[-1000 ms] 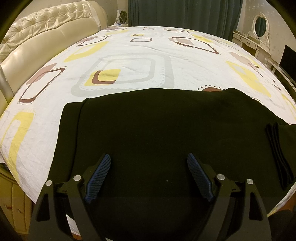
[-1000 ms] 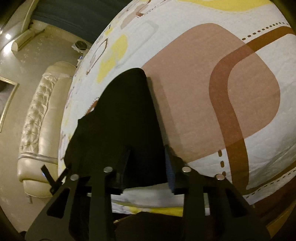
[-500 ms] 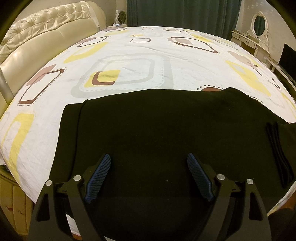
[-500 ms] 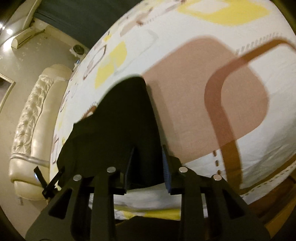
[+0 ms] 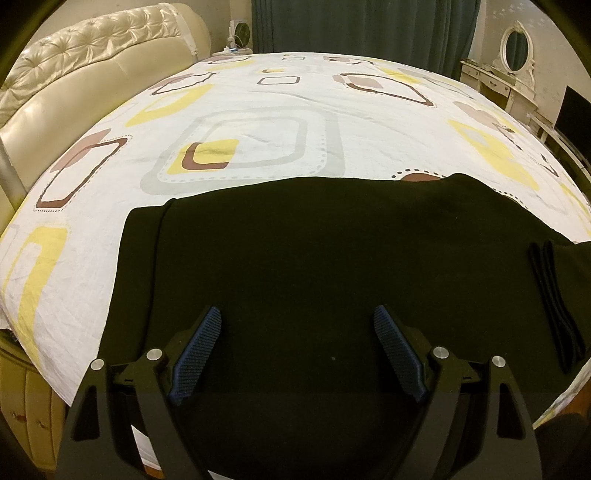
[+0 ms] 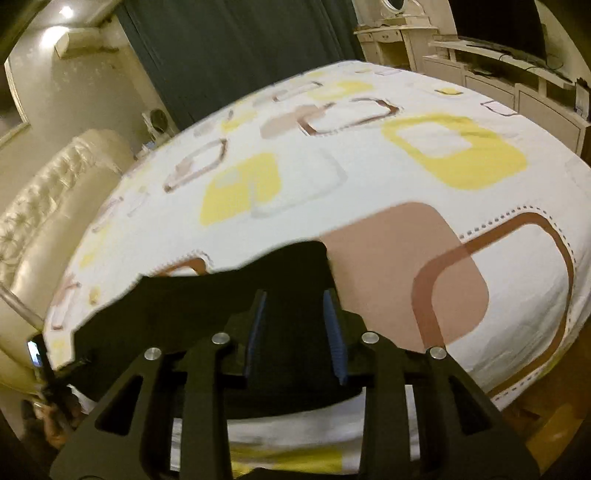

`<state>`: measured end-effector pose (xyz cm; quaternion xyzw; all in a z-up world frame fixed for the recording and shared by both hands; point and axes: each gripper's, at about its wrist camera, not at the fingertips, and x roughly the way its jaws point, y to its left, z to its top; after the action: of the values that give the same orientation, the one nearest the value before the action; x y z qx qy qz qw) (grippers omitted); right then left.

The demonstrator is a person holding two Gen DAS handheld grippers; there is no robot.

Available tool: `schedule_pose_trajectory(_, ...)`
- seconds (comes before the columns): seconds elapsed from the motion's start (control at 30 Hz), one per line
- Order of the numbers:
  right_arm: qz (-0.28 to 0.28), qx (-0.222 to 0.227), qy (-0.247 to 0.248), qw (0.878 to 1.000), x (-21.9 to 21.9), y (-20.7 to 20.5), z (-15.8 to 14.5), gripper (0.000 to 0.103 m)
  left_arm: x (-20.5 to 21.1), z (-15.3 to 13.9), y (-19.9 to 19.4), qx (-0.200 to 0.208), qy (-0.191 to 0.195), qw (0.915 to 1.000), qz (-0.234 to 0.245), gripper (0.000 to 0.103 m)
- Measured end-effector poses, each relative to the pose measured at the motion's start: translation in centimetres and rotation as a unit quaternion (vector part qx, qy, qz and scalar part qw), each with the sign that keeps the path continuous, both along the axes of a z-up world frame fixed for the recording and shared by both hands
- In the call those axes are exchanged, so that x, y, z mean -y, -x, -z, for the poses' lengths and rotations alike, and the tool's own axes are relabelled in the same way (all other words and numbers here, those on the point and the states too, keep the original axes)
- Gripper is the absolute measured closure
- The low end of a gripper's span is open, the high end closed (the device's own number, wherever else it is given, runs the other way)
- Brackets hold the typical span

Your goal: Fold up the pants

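Note:
Black pants (image 5: 314, 258) lie spread flat across the near part of the bed, with a ribbed band (image 5: 554, 302) at the right. My left gripper (image 5: 297, 334) hovers over the cloth near the bed's front edge, open and empty. In the right wrist view the pants (image 6: 207, 299) stretch away to the left. My right gripper (image 6: 293, 315) has its blue pads on both sides of a raised end of the black cloth, with a narrow gap between them, and appears to hold it.
The bed sheet (image 5: 258, 122) is white with yellow, brown and grey squares. A padded cream headboard (image 5: 74, 85) stands at the left. Dark curtains (image 5: 362, 26) hang behind. A white dresser with mirror (image 5: 513, 70) and a TV cabinet (image 6: 517, 85) stand on the right.
The right gripper has swung upright and tilted up, so more of the bed and room shows, with the pants end still between its fingers. The left gripper has not moved.

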<state>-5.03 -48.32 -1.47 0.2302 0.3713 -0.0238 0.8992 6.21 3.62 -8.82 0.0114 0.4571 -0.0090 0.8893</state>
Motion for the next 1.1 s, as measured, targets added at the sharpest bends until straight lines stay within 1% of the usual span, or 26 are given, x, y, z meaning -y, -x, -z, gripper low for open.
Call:
schedule_pose_trajectory(0.07, -0.029, 0.009, -0.060, 0.998, -0.4, -0.2, 0.5, 0.071, 0.0, 0.0, 0.0, 0.000, 0.001, 1.0000, 0.000, 0.019)
schedule_pose_trajectory(0.17, -0.086, -0.011, -0.105, 0.991, -3.1, -1.5, 2.8, 0.071, -0.1, 0.0, 0.0, -0.001, 0.004, 1.0000, 0.000, 0.019)
schedule_pose_trajectory(0.27, -0.144, -0.039, -0.128, 0.981, -6.0, -2.7, 4.7, 0.071, -0.1, 0.0, 0.0, -0.002, 0.005, 1.0000, 0.000, 0.019)
schedule_pose_trajectory(0.33, -0.164, -0.067, -0.124, 0.976, -7.6, -3.3, 6.1, 0.071, -0.2, -0.2, 0.0, -0.006, 0.011, 0.9999, 0.004, 0.019)
schedule_pose_trajectory(0.4, -0.169, -0.093, -0.125, 0.973, -8.2, -3.6, 7.6, 0.071, -0.5, -0.6, -0.1, -0.016, 0.026, 0.9994, 0.016, 0.019)
schedule_pose_trajectory(0.43, -0.167, -0.093, -0.125, 0.973, -8.3, -3.4, 7.8, 0.071, -0.7, -0.9, -0.1, -0.021, 0.036, 0.9988, 0.024, 0.019)
schedule_pose_trajectory(0.53, -0.170, -0.092, -0.138, 0.971, -7.9, -3.3, 8.1, 0.071, -1.8, -2.3, 0.0, -0.031, 0.085, 0.9943, 0.056, 0.019)
schedule_pose_trajectory(0.6, -0.167, -0.093, -0.149, 0.970, -7.8, -3.5, 8.3, 0.071, -3.2, -3.3, 0.2, -0.027, 0.115, 0.9906, 0.069, 0.019)
schedule_pose_trajectory(0.67, -0.169, -0.091, -0.146, 0.970, -7.8, -3.2, 8.4, 0.071, -5.3, -4.4, 0.4, -0.017, 0.142, 0.9868, 0.076, 0.019)
schedule_pose_trajectory(0.77, -0.169, -0.092, -0.146, 0.970, -7.9, -3.1, 8.5, 0.071, -8.5, -5.1, 0.3, -0.006, 0.157, 0.9852, 0.068, 0.019)
schedule_pose_trajectory(0.8, -0.170, -0.092, -0.146, 0.970, -7.7, -3.1, 8.4, 0.071, -9.7, -5.1, 0.2, -0.006, 0.164, 0.9845, 0.062, 0.019)
schedule_pose_trajectory(0.87, -0.171, -0.090, -0.146, 0.970, -7.5, -3.1, 8.5, 0.071, -12.1, -4.4, -0.4, -0.020, 0.188, 0.9810, 0.045, 0.020)
schedule_pose_trajectory(0.9, -0.170, -0.090, -0.147, 0.970, -7.5, -3.2, 8.6, 0.071, -13.2, -4.0, -0.6, -0.027, 0.199, 0.9788, 0.038, 0.024)
schedule_pose_trajectory(0.93, -0.170, -0.090, -0.147, 0.970, -7.5, -3.2, 8.6, 0.071, -14.2, -3.4, -1.0, -0.038, 0.211, 0.9762, 0.032, 0.031)
schedule_pose_trajectory(1.0, -0.169, -0.090, -0.145, 0.971, -7.6, -3.3, 8.7, 0.071, -15.4, -2.4, -1.4, -0.059, 0.221, 0.9733, 0.024, 0.039)
schedule_pose_trajectory(1.03, -0.169, -0.090, -0.145, 0.971, -7.6, -3.3, 8.7, 0.071, -16.0, -1.5, -1.6, -0.071, 0.230, 0.9704, 0.018, 0.043)
schedule_pose_trajectory(1.1, -0.170, -0.089, -0.144, 0.971, -7.7, -3.3, 8.7, 0.071, -16.6, -0.5, -1.8, -0.083, 0.246, 0.9655, 0.019, 0.043)
